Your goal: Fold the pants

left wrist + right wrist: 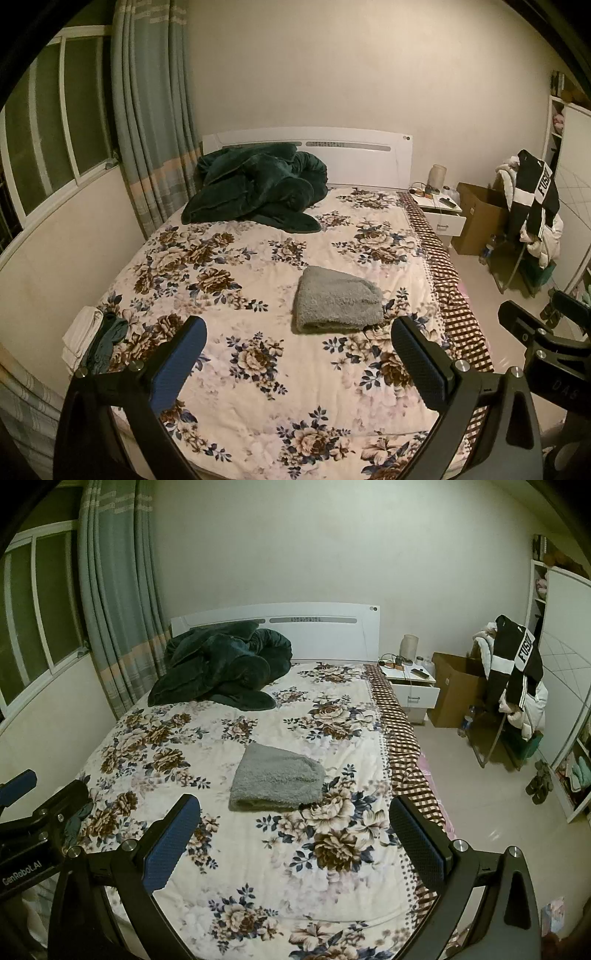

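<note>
The grey fleece pants [338, 301] lie folded into a compact bundle on the floral bedspread [258, 369], right of the bed's middle; they also show in the right wrist view [277, 781]. My left gripper [299, 332] is open and empty, held above the bed's near end, short of the bundle. My right gripper [295, 812] is open and empty, also back from the bundle, with the pants ahead and slightly left. The right gripper also shows at the right edge of the left wrist view [546, 332], and the left gripper at the left edge of the right wrist view [37, 812].
A dark green blanket [258, 188] is heaped by the white headboard [314, 144]. White and teal clothes [96, 336] sit at the bed's left edge. A nightstand [443, 210], cardboard box [480, 218] and clothes-laden chair [532, 206] stand to the right. Window and curtain on the left.
</note>
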`<act>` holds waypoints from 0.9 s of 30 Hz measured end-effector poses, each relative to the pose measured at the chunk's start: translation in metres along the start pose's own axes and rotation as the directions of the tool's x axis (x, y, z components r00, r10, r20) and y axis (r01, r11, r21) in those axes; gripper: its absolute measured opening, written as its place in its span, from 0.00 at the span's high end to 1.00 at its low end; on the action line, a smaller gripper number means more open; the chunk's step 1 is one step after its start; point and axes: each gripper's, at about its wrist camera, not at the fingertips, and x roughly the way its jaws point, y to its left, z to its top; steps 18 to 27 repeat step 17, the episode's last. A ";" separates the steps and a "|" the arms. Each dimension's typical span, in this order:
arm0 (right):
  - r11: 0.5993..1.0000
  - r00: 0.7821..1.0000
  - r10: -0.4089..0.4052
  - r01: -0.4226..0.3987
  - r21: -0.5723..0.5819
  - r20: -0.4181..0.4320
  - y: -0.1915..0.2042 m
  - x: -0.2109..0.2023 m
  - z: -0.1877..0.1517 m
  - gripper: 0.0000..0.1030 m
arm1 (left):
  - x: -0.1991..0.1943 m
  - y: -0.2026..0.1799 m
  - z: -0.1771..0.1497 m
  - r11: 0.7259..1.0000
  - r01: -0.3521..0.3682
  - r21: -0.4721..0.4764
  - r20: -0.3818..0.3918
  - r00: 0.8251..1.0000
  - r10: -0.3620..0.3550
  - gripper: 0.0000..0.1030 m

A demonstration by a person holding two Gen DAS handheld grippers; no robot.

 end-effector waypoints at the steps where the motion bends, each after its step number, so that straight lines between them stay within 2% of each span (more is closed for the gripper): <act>1: 1.000 1.000 0.002 -0.002 0.002 0.000 0.001 0.000 -0.001 0.00 | 0.000 0.000 -0.001 1.000 0.002 -0.001 0.001 1.000 -0.002 0.01; 27: 1.000 1.000 0.005 -0.005 0.000 0.002 0.001 -0.001 -0.003 0.00 | -0.010 -0.010 0.000 1.000 0.002 -0.006 0.002 1.000 -0.002 0.01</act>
